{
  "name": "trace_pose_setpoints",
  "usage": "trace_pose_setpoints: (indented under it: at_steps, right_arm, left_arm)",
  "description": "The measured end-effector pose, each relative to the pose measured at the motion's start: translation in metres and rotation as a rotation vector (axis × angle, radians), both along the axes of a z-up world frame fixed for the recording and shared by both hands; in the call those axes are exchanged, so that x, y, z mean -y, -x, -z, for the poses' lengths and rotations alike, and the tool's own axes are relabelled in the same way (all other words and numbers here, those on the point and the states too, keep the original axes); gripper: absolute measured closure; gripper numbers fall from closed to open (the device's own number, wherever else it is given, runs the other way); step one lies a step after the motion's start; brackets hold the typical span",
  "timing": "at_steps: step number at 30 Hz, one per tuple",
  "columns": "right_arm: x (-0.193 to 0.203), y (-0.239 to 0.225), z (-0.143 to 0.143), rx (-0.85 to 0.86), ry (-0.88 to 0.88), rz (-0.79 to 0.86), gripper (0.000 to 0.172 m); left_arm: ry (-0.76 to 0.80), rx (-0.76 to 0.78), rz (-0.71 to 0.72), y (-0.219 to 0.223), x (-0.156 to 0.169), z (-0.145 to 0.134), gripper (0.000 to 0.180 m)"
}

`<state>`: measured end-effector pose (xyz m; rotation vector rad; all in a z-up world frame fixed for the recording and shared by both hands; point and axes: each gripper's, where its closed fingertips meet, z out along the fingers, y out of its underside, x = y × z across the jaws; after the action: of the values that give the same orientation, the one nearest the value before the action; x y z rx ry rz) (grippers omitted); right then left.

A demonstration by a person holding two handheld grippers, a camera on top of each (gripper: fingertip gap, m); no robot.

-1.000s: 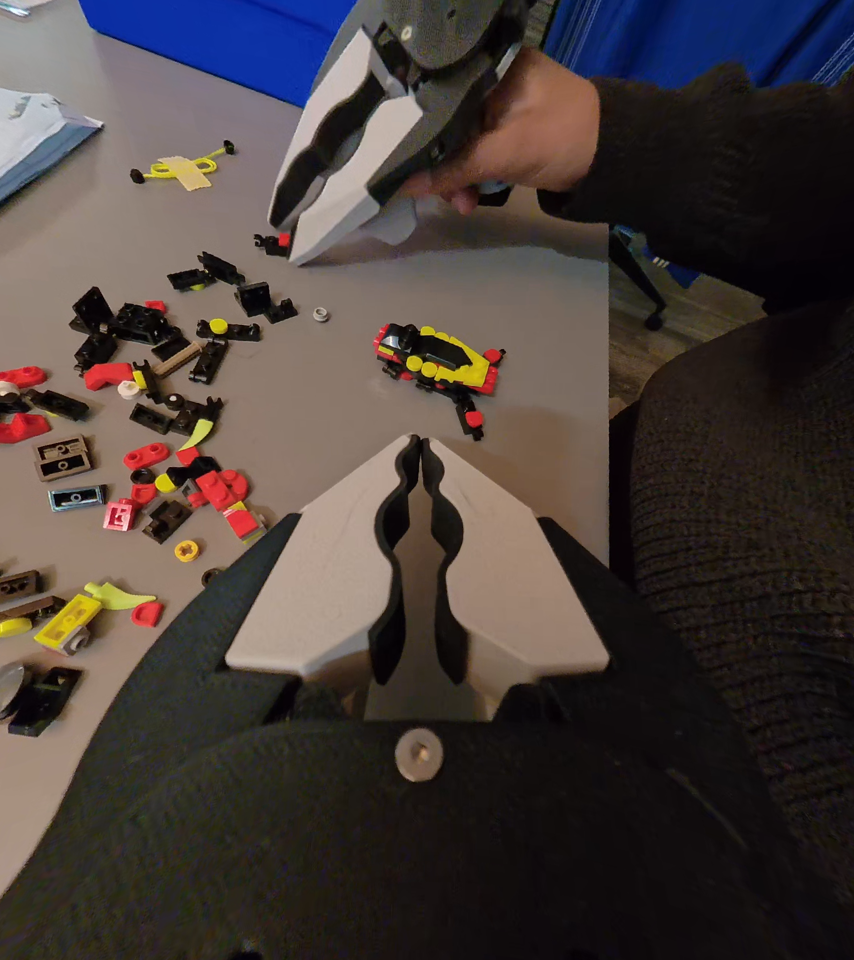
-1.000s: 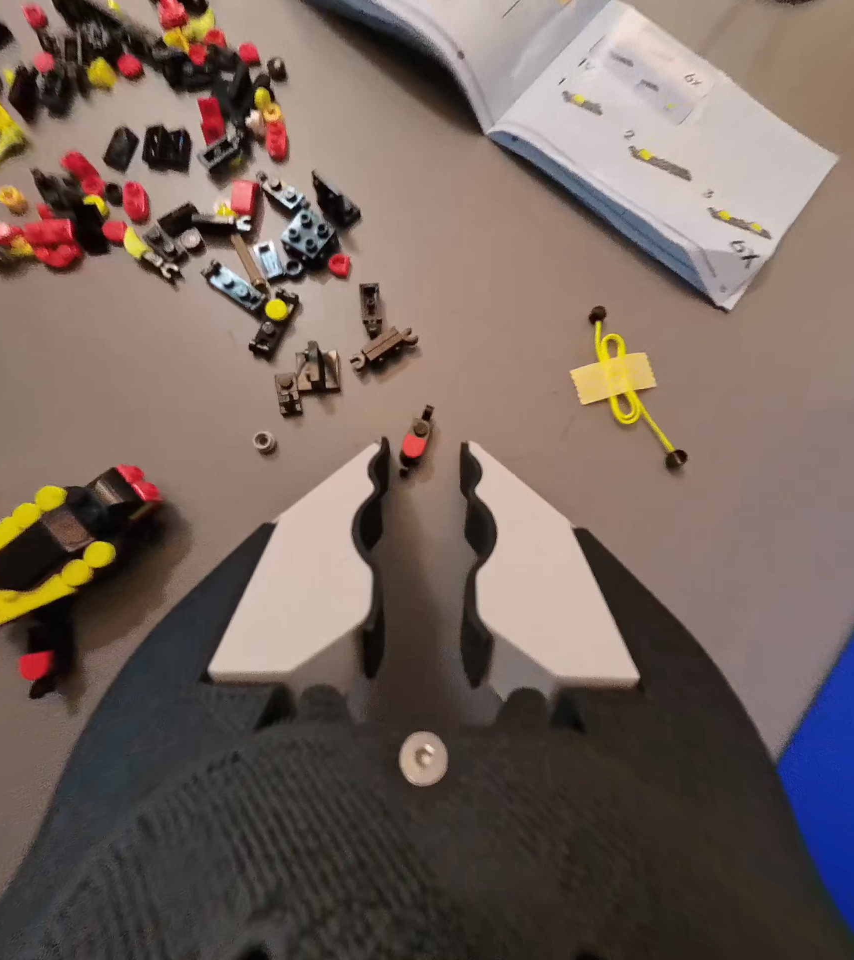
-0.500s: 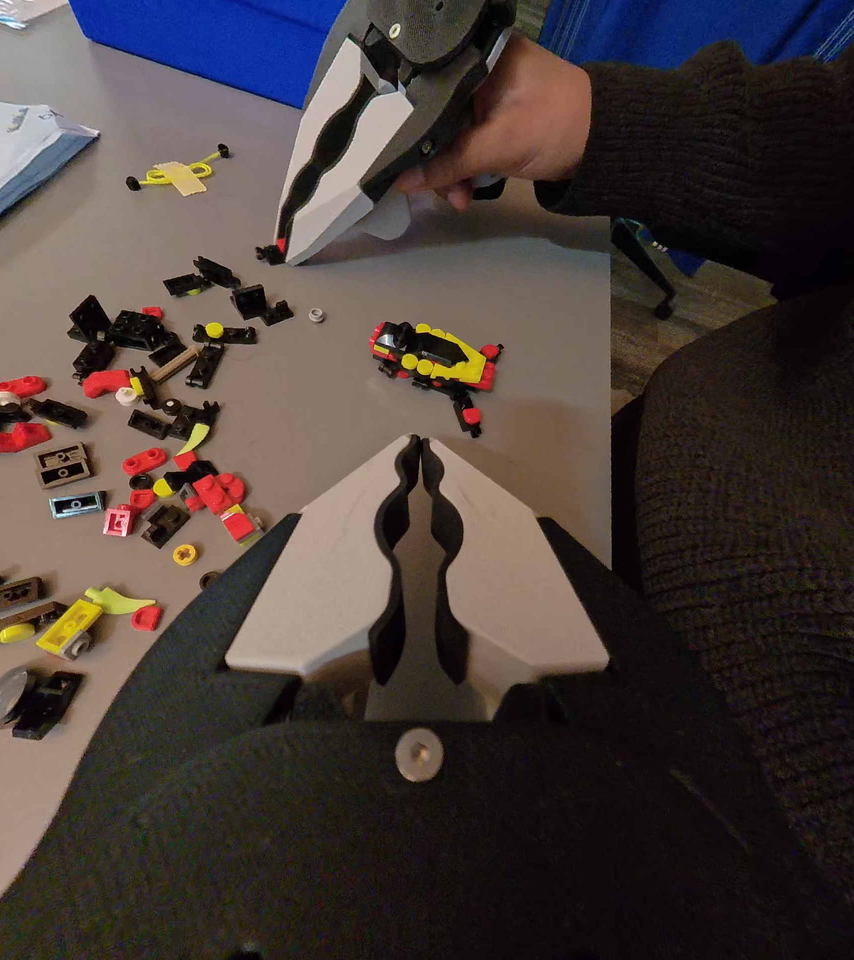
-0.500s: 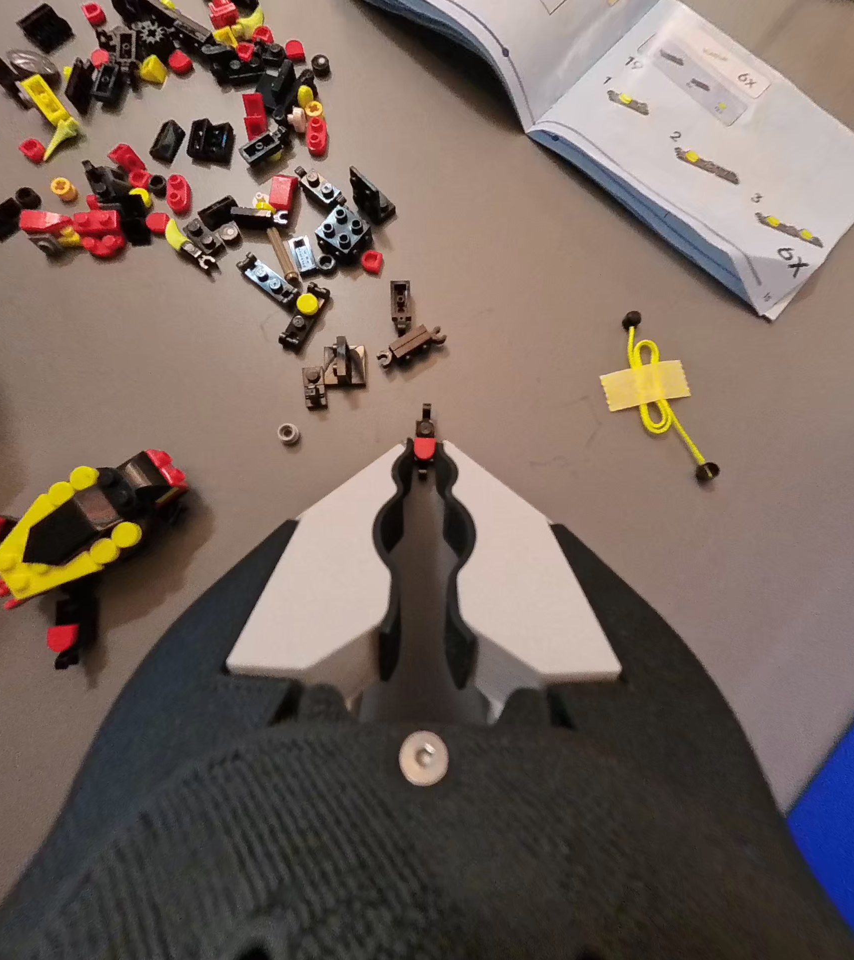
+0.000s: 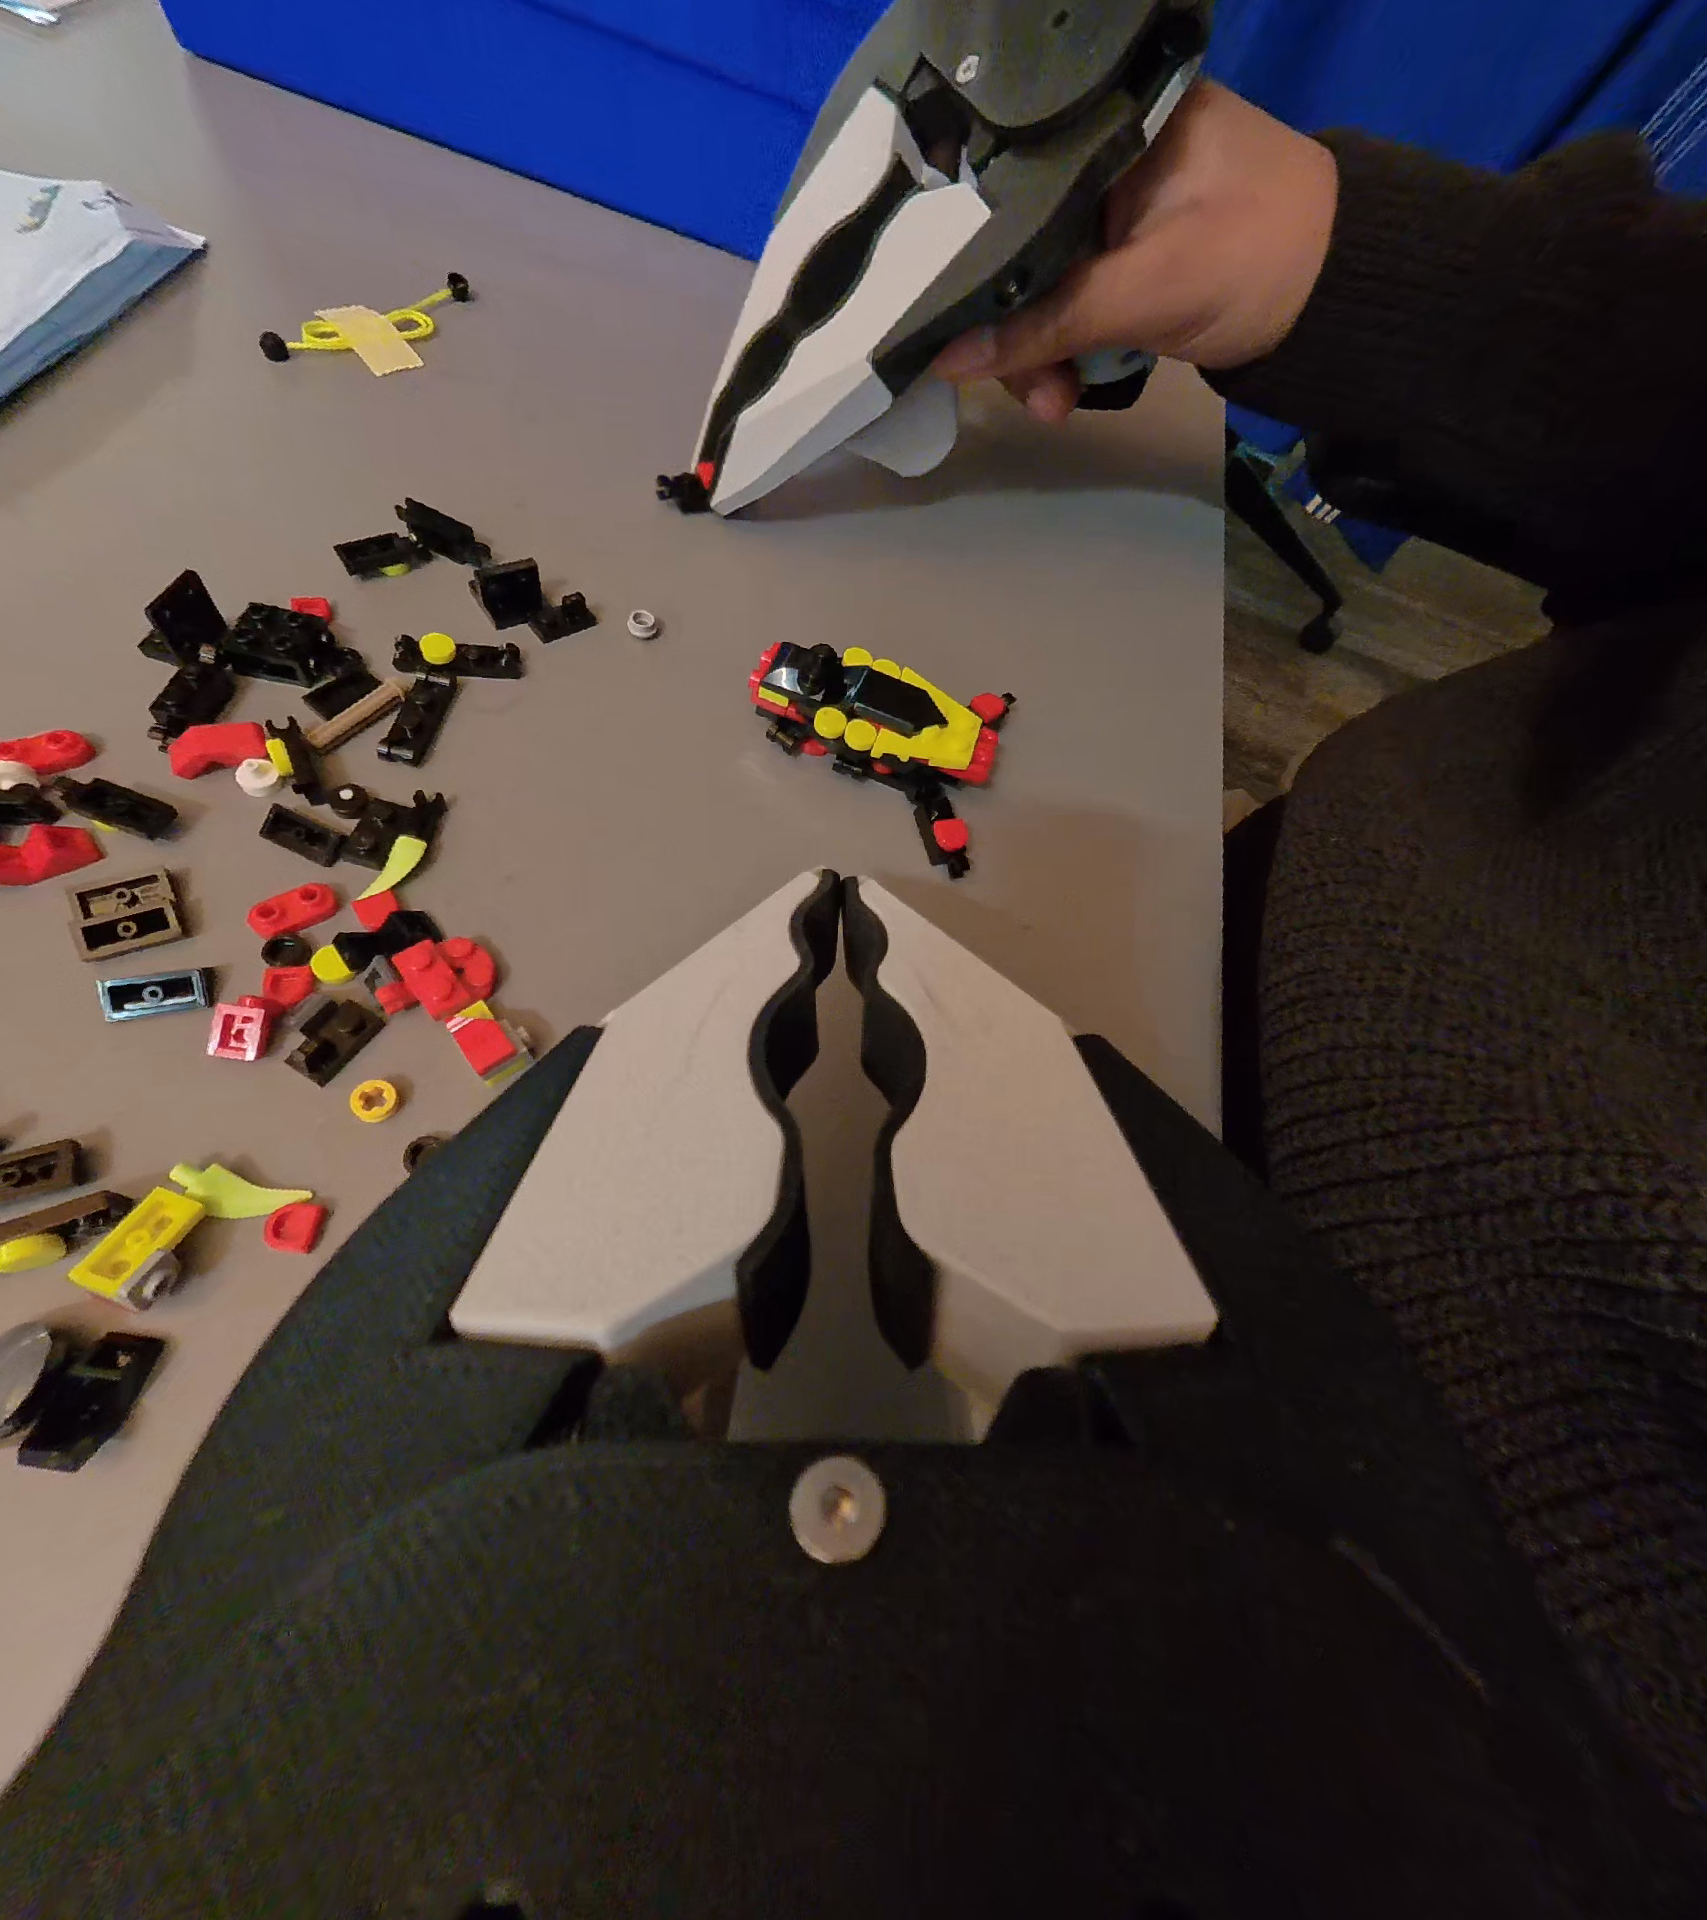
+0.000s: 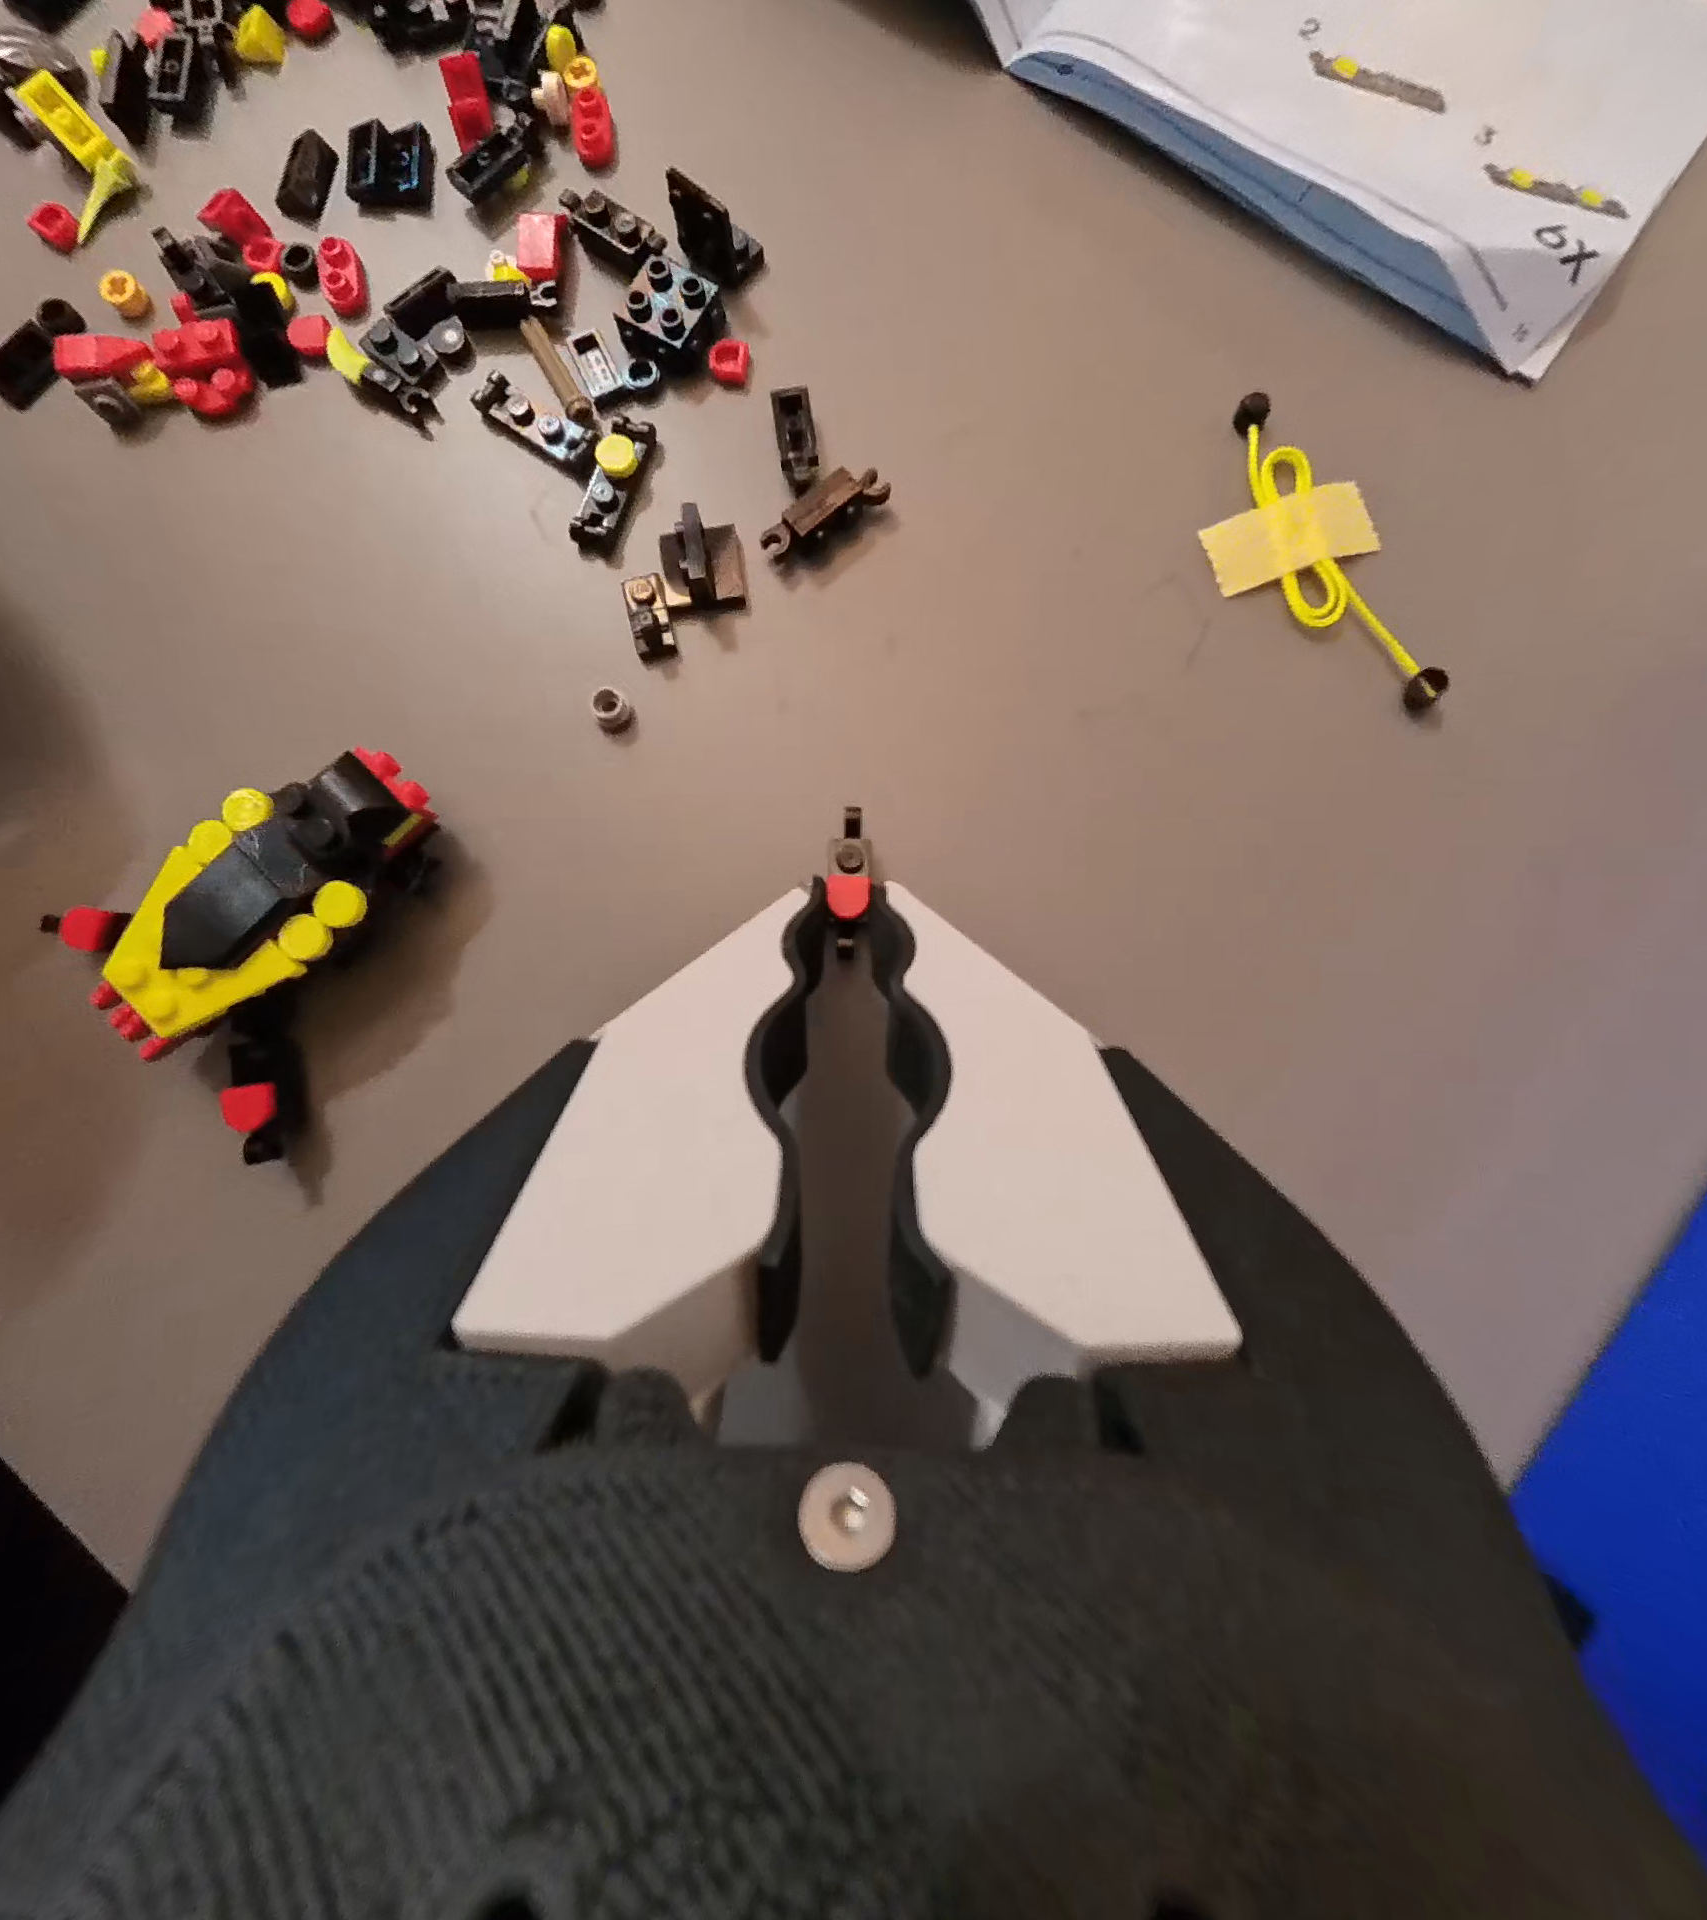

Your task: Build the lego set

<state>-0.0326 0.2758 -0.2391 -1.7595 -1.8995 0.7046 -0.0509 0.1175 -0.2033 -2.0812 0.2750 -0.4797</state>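
The right gripper point(image 6: 847, 902) pinches a small black-and-red brick piece point(image 6: 847, 878) at its very tips, both dark pads pressed against the red part while the black end pokes out ahead. In the left wrist view the same gripper point(image 5: 709, 488), held in a hand point(image 5: 1181, 260) with a dark knitted sleeve, points steeply down, the piece at or just above the grey table point(image 5: 620, 935); whether it touches the surface cannot be told.

The left gripper point(image 5: 836, 885) hovers with its tips pressed together on nothing, just beside a black leg with a red cap that sticks out of the part-built yellow, black and red model point(image 5: 880, 717).

The rear of the pinched piece is hidden between the pads, and the top left bricks in the right wrist view are blurred.

Left of the model lies a loose grey round stud point(image 5: 643, 623), then a scatter of black, red and yellow bricks point(image 5: 309, 831). Farther off are a yellow cord taped in a loop point(image 6: 1296, 540) and an open instruction booklet point(image 6: 1400, 156), cut off at the frame edge. A blue panel point(image 5: 516, 94) stands behind the table.
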Motion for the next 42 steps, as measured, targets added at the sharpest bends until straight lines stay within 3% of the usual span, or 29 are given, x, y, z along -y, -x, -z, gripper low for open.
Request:
trace_pose_setpoints:
  at_steps: [4,8,14,24,29,33,35,38,42]
  right_arm:
    - [0.004,0.010,-0.007,-0.051,0.021,-0.023,0.149]
    - [0.018,0.034,-0.025,-0.167,0.034,-0.096,0.146]
    - [0.018,0.074,-0.009,-0.128,0.046,-0.109,0.146]
    - [0.009,0.080,0.000,-0.094,0.021,-0.086,0.163]
    - [0.018,0.082,-0.030,-0.221,0.003,-0.126,0.164]
    - [0.047,0.077,-0.061,-0.331,0.216,-0.181,0.164]
    - [0.065,0.073,-0.068,-0.328,0.354,-0.205,0.164]
    - [0.089,0.068,-0.073,-0.310,0.424,-0.255,0.164]
    - [0.126,0.059,-0.078,-0.254,0.568,-0.380,0.164]
  left_arm:
    - [0.009,0.007,-0.002,0.001,0.000,0.001,0.180]
    - [0.020,0.012,-0.004,0.001,-0.001,0.002,0.180]
    - [0.015,0.012,0.000,0.000,0.000,0.001,0.180]
    - [-0.004,-0.053,0.026,-0.006,0.002,0.002,0.180]
    - [-0.015,-0.054,0.002,-0.003,0.002,0.000,0.180]
    - [-0.043,-0.092,-0.077,0.011,-0.003,-0.002,0.180]
    - [-0.083,-0.112,-0.153,0.024,-0.008,-0.009,0.178]
    - [-0.167,-0.143,-0.267,0.042,-0.013,-0.024,0.177]
    - [-0.191,-0.110,-0.244,0.037,-0.011,-0.031,0.176]
